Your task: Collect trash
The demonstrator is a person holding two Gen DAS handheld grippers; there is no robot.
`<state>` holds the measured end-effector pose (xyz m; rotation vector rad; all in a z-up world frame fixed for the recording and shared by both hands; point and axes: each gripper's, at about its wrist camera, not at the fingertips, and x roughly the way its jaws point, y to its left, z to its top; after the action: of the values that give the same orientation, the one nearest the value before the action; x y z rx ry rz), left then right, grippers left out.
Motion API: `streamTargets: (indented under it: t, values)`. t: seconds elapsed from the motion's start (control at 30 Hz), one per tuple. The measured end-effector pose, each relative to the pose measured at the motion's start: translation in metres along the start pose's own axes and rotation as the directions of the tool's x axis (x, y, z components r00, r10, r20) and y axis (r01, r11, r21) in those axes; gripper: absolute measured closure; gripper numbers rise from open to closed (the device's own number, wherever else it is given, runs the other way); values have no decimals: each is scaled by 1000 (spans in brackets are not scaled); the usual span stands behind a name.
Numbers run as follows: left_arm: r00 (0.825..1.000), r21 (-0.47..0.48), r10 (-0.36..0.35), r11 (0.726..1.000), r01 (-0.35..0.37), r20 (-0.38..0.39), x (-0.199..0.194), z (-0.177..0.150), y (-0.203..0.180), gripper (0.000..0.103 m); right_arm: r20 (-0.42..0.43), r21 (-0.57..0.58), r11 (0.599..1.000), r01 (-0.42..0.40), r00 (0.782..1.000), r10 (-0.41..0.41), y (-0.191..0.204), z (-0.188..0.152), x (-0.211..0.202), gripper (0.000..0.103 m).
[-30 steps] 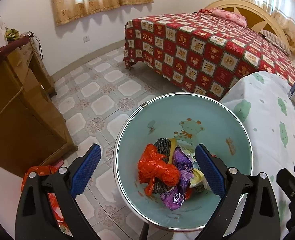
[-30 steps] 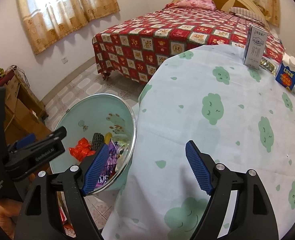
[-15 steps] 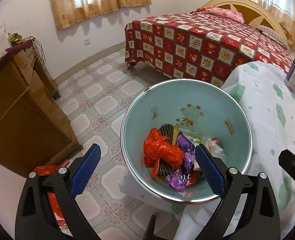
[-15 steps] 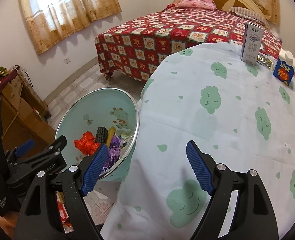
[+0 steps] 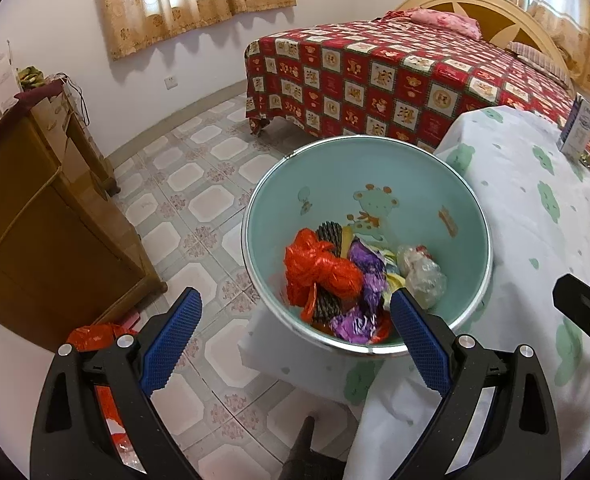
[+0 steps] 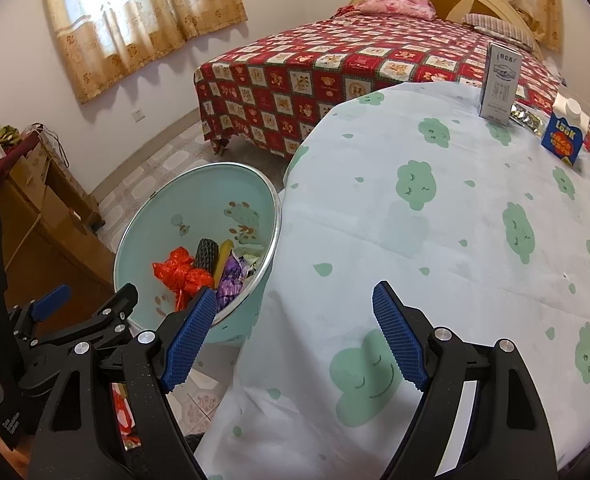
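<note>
A teal basin (image 5: 375, 168) with a metal rim sits beside the table and holds trash: a red plastic bag (image 5: 319, 272), a black mesh piece, purple wrappers (image 5: 365, 276) and a clear crumpled bag (image 5: 421, 270). The basin also shows in the right wrist view (image 6: 199, 208). My left gripper (image 5: 295, 344) is open and empty, just in front of the basin. My right gripper (image 6: 295, 338) is open and empty over the table's near edge. On the table's far side stand a grey carton (image 6: 499, 80), a blue milk carton (image 6: 566, 130) and a foil wrapper (image 6: 529, 117).
The table has a white cloth with green clouds (image 6: 455, 240). A bed with a red patterned cover (image 5: 395, 76) stands behind. A wooden cabinet (image 5: 35, 216) is at the left on the tiled floor (image 5: 199, 184). A red bag (image 5: 91, 336) lies below the cabinet.
Both grippers have drawn back and up from the basin, so it sits farther away in view. A clear crumpled bag now shows inside the basin. Both grippers stay open.
</note>
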<state>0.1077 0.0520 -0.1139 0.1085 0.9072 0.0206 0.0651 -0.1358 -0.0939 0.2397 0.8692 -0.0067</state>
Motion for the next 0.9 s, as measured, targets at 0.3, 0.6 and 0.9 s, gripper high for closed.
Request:
streamTargets:
  t: [0.3,0.6,0.9]
  values:
    - [1000,23,14,1000,-15,14,-25,-18,3,9,1,-16,1000,-9,1000,9,3,-10,-12,21]
    - [1000,12,4,1000,-5,22,-50,-23,17,8,36,-45,999,-16,999,18,13,-17,-39,19]
    - [995,-8,37,999,-36,89,-78,-12,26,8,132,-73,997,-11,991,21,24,-15,-72,16]
